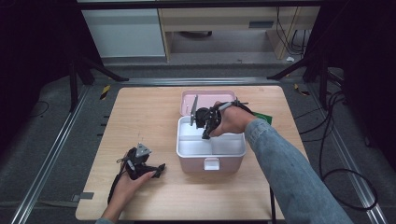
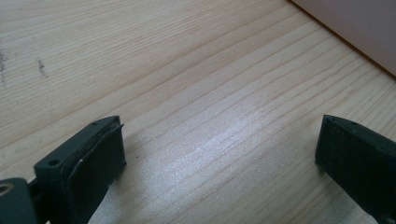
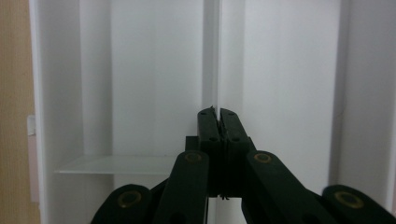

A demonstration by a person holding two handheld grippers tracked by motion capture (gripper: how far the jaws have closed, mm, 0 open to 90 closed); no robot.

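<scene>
The right gripper, fingers pinching the white divider inside the open box mid-desk, looks set to lift it straight up, while the left gripper rests spread

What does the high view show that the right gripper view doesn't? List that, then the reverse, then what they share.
High view adds: the wooden table, the left claw resting on it, the open pink lid, and a denim sleeve. Right gripper view adds: the right claw seen close, jaws shut, tips at a thin white partition. Shared: the right claw over the white compartments of the box.
</scene>
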